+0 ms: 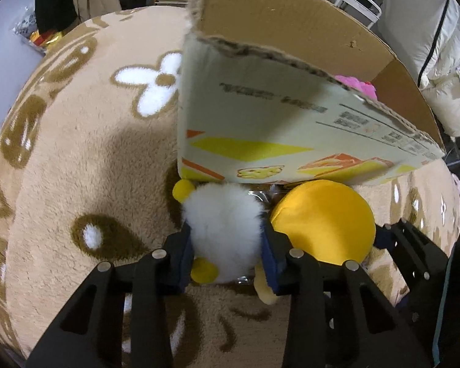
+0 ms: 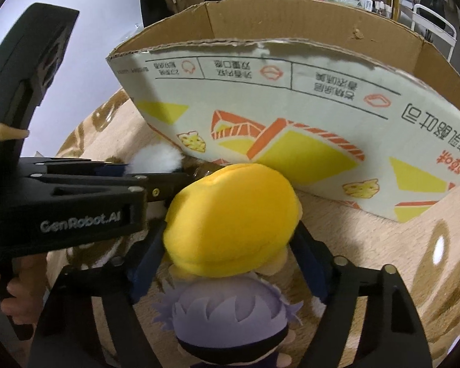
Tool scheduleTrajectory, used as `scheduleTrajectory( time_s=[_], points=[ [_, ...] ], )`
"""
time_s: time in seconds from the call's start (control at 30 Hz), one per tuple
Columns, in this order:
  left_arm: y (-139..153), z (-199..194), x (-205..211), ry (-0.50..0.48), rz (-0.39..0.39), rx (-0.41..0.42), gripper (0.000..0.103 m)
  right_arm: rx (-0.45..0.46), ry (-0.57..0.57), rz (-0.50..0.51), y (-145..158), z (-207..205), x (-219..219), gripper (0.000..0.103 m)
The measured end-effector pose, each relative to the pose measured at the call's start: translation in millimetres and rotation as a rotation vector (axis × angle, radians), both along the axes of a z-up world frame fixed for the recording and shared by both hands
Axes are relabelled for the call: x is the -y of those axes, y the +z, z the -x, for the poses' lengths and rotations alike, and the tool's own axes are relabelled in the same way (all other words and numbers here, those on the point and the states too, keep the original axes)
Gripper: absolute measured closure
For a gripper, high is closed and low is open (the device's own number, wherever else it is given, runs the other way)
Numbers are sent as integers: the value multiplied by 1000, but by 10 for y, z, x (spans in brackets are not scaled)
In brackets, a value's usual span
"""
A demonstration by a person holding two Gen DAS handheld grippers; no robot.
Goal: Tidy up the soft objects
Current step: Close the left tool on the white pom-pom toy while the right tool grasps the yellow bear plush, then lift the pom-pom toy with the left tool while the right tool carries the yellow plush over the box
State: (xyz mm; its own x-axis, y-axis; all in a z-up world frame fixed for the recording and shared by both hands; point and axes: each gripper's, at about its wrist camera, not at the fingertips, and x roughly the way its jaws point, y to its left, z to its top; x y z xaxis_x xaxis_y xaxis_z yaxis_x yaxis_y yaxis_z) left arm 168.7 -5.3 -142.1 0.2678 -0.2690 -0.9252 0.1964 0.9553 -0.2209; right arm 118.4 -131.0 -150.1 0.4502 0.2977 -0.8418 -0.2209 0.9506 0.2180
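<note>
From the left wrist view, the left gripper [image 1: 227,239] has its blue-padded jaws pressed against both flanks of a fluffy white plush toy [image 1: 224,224] with small yellow feet, which sits on the beige fleece blanket [image 1: 86,165] patterned with brown shapes and white flowers. Just to the right, touching the white toy's side, lies a yellow plush [image 1: 322,224], and part of the right gripper [image 1: 414,245] shows at its far right edge. Directly beyond both toys stands a cardboard box [image 1: 276,116], its printed near wall rising close behind them and its ragged torn rim tilted toward the camera; something pink [image 1: 357,84] peeks over that rim from inside. Open blanket stretches to the left of the white toy, while the box wall blocks the far side. From the right wrist view, the right gripper [image 2: 230,248] straddles the yellow plush [image 2: 233,217], its jaws fairly wide and set along both sides of the toy; whether the pads press it I cannot tell for certain. A small doll with pale lilac hair [image 2: 230,316] lies nearer, between the gripper's arms. The left gripper [image 2: 156,171] crowds in from the left, a hand [image 2: 18,291] around its handle, with the white toy [image 2: 156,159] at its tip. The box [image 2: 291,116] stands just behind; free blanket [image 2: 429,260] lies to the right.
</note>
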Motion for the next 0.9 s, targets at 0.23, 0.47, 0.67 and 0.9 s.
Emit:
scheduleTrajectory(
  time_s=[0.23,0.47,0.67,0.9],
  points=[
    [95,9,-15,19,-25,47,71,1,4,-14,55,33,18,32],
    [254,144,-135,74,-59,106,71,30,-19,-35,177,85,38,35],
    [388,327,-159,105,-72,153,71,67,-40,-67,320,141,90,35],
    [605,599,-284,140,-92,238,71,144,-54,-86,515,280,112,35]
  ],
)
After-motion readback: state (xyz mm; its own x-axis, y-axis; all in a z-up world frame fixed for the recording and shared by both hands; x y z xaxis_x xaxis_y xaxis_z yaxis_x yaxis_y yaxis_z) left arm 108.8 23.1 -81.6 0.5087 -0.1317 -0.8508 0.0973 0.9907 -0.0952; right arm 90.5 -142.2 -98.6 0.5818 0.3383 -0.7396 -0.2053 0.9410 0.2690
